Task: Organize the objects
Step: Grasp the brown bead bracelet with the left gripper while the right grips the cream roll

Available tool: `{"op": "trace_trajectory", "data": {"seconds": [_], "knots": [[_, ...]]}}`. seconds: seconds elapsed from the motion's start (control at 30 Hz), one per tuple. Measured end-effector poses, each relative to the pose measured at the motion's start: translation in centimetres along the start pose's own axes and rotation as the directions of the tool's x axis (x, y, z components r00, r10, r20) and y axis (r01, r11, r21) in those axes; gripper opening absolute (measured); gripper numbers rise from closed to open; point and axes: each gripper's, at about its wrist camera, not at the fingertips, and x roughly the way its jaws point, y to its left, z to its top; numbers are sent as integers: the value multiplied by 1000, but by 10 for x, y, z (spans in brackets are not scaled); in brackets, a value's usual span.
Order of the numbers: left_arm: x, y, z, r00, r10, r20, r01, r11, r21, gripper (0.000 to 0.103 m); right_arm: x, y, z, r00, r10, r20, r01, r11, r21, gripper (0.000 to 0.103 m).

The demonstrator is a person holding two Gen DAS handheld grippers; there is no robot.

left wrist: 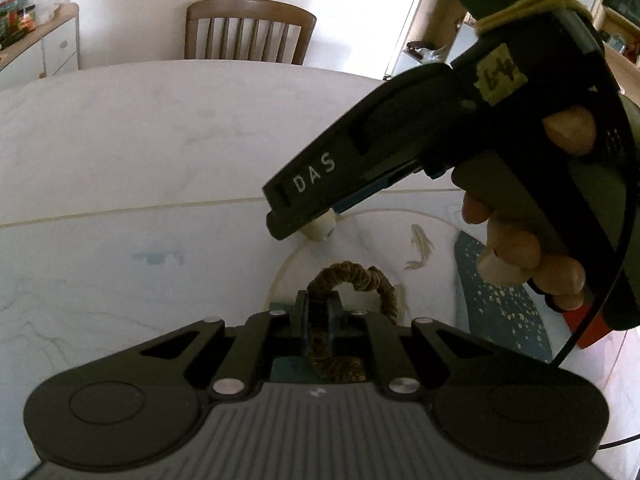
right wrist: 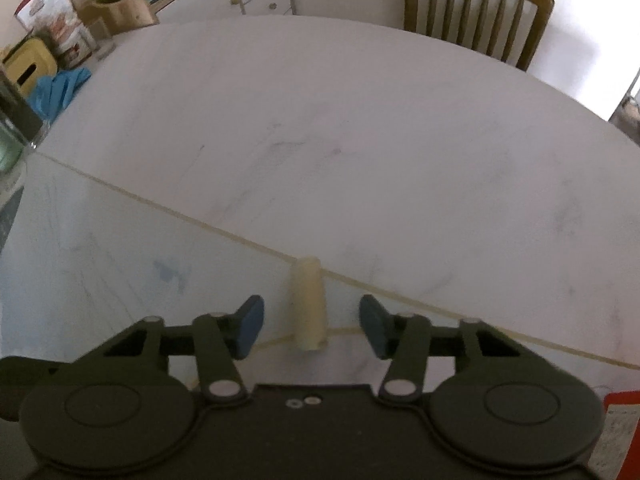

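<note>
- I count two grippers: my left gripper (left wrist: 316, 312) and my right gripper (right wrist: 311, 326).
- One brown scrunchie (left wrist: 352, 280).
- One small cream cylinder (right wrist: 307, 304).
- One plate (left wrist: 500, 304), white with a dark blue speckled patch.
- One white table (right wrist: 320, 140).
- One wooden chair (left wrist: 248, 30).
- One blue cloth (right wrist: 60, 86) at the table's far edge.

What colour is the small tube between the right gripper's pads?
Cream, pale off-white tube; clearest in the right wrist view.
</note>
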Motion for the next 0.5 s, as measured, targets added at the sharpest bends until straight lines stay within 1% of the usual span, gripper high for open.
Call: {"op": "trace_trajectory", "data": {"seconds": [0.03, 0.07, 0.1, 0.3, 0.5], "knots": [[0, 0, 0, 1000, -1, -1, 1, 1000, 0, 8, -1, 2, 0, 1000, -4, 2, 4, 1000, -8, 32], [-2, -1, -1, 1000, 1, 0, -1, 1000, -2, 8, -1, 3, -1, 1000, -7, 0, 7, 1000, -12, 17], [-2, -1, -2, 1000, 5, 0, -5, 1000, -3, 8, 0, 3, -1, 1000, -14, -3, 14, 1000, -12, 14], [-8, 3, -2, 1000, 27, -10, -27, 999, -32, 8, -13, 4, -12, 1000, -29, 1, 29, 999, -18, 14], [-26, 4, -2, 1000, 31, 0, -31, 998, -58, 8, -41, 7, -30, 999, -40, 8, 40, 999, -14, 13]]}}
